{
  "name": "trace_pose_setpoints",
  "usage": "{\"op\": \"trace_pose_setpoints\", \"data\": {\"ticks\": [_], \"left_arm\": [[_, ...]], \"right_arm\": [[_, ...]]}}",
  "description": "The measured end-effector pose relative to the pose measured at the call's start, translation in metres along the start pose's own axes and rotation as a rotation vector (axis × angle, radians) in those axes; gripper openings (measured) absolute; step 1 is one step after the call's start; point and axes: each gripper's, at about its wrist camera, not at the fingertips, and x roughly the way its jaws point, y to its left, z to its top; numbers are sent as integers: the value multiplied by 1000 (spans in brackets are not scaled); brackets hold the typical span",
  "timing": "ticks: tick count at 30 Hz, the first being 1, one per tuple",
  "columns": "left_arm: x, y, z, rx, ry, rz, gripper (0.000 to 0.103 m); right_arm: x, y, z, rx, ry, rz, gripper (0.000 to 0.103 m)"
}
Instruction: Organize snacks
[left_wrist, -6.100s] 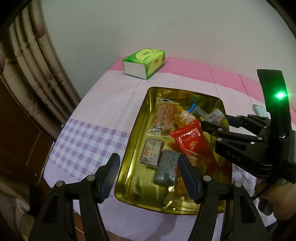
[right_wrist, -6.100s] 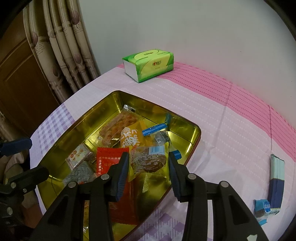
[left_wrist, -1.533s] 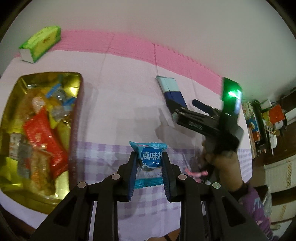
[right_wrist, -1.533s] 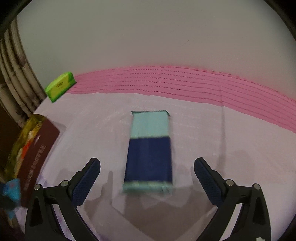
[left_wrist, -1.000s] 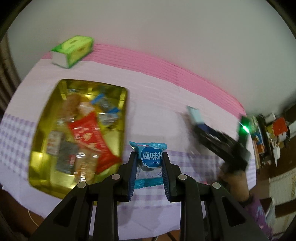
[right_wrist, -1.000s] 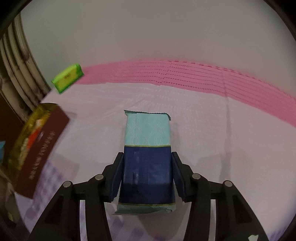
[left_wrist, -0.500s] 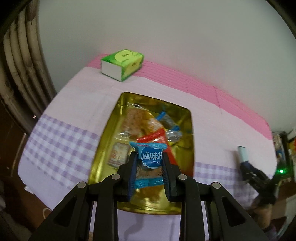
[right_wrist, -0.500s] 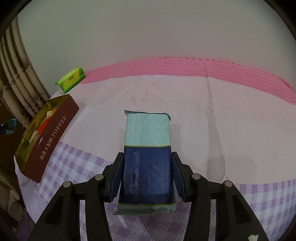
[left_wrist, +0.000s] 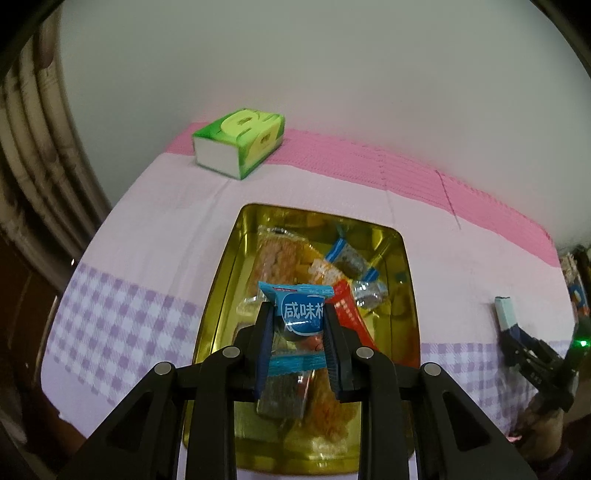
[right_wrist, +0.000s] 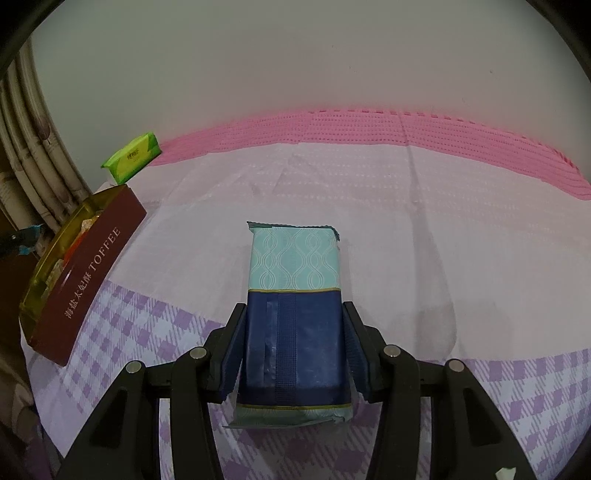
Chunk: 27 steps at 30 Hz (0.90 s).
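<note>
Blue snack packet (left_wrist: 300, 314) upright in left tool (left_wrist: 300, 345), navy-teal pack (right_wrist: 294, 317) lengthwise in right tool (right_wrist: 294, 354)

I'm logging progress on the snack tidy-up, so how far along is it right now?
Done: the gold tin already holds several wrapped snacks. In hand: the left claw is shut on a blue snack packet in line with the tin, and the right claw grips a teal and navy pack away from it. Left: neither is in the tin yet. The green tissue box sits apart.
</note>
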Motion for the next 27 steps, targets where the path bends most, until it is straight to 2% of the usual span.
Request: {"op": "trace_pose_setpoints", "data": {"ticks": [9, 18, 27], "left_arm": [[23, -5, 10, 63, -11, 76, 27], [34, 1, 9, 72, 9, 90, 27], [41, -8, 4, 129, 21, 130, 28]], "right_arm": [[-1, -3, 0, 3, 0, 6, 47], [-1, -2, 1, -7, 2, -5, 47], [0, -1, 1, -16, 4, -15, 48]]}}
